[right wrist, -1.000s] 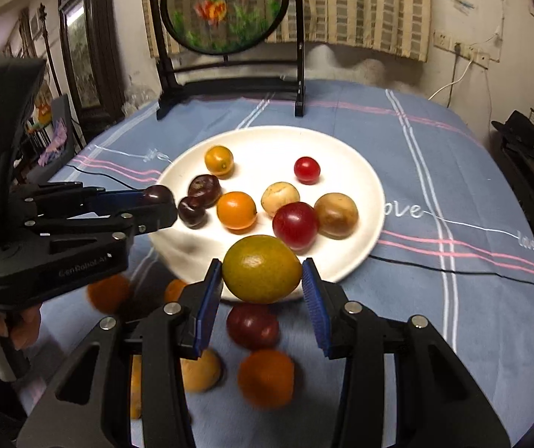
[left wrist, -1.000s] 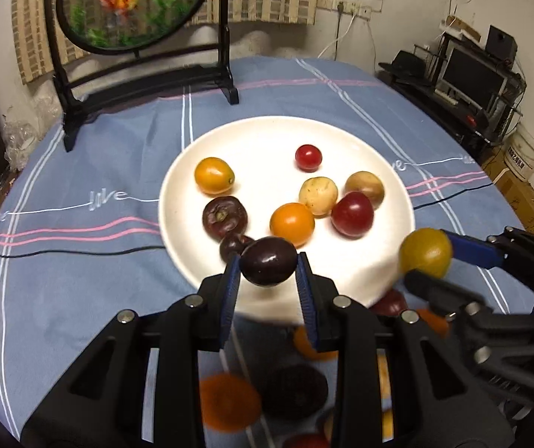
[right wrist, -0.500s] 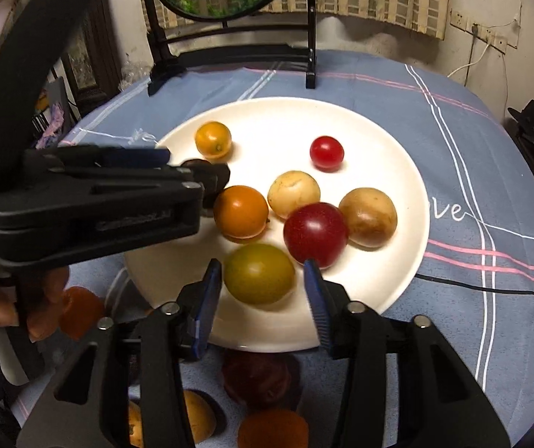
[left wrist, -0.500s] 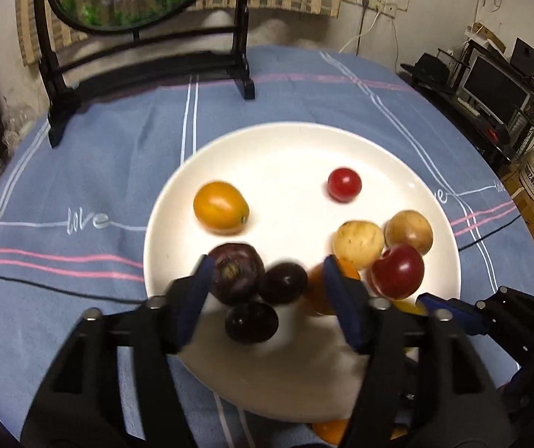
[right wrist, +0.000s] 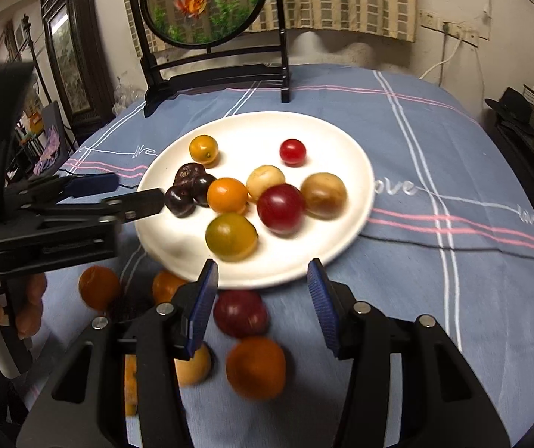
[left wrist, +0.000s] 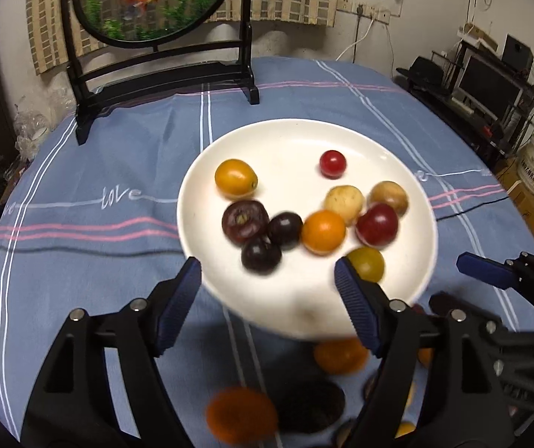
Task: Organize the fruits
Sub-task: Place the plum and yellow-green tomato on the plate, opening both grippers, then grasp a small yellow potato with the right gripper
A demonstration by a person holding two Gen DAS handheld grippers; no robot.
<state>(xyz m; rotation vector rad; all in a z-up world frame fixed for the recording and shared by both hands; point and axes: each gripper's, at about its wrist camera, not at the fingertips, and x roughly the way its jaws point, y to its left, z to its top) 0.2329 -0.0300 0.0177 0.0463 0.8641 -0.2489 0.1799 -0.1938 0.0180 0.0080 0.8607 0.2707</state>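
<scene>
A white plate (left wrist: 285, 145) (right wrist: 252, 130) on the blue cloth holds several fruits. A dark plum (left wrist: 261, 255) (right wrist: 179, 199) lies at its near left beside two other dark fruits. A yellow-green fruit (left wrist: 368, 263) (right wrist: 231, 237) rests near the front rim. My left gripper (left wrist: 267, 298) (right wrist: 132, 192) hovers at the plate's near edge, its jaws opening wide, nothing gripped. My right gripper (right wrist: 263, 291) (left wrist: 453, 283) stands open just short of the rim, with no fruit between its pads.
Loose fruits lie on the cloth in front of the plate: an orange one (right wrist: 255, 367), a red plum (right wrist: 241, 313), more orange ones (right wrist: 99, 287) and a dark one (left wrist: 308, 403). A round goldfish screen (left wrist: 155, 0) on a black stand rises behind. A hand (right wrist: 24, 306) holds the left gripper.
Both grippers carried their fruit over the plate, let go and drew back to its near rim. The dark plum and the yellow-green fruit now lie on the plate.
</scene>
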